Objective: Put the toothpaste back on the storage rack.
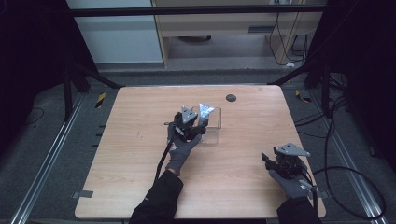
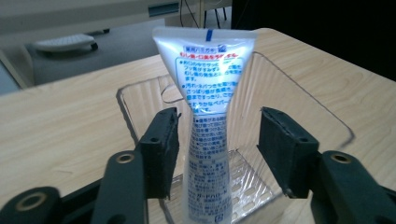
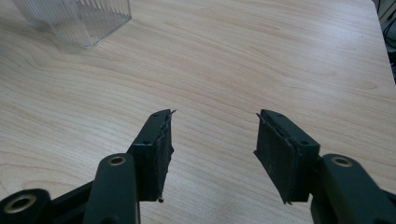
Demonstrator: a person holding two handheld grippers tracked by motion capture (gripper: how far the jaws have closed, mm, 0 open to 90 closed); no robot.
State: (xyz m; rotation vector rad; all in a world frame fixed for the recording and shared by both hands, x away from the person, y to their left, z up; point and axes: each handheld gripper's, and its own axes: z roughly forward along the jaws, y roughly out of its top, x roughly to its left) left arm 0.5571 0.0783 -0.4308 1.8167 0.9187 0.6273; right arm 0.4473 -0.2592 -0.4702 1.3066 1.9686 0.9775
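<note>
a lab recording rig: wooden table (image 1: 140,177), black frame rails (image 1: 196,10), floor cables (image 1: 355,186)

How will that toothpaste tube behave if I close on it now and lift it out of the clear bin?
The tube looks soft plastic, so it will probably dent between the left gripper fingers. Its glossy skin may slip, so grip firmly. Standing crimp end up in the clear bin, it seems likely to tip if nudged.

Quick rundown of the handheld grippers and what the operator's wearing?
Both grippers, left gripper and right gripper, are black two-jaw units with brass-coloured pivot rivets, rough black pads and a grey three-cornered top plate. A black cable trails from each. The person wears grey gloves and black sleeves.
</note>
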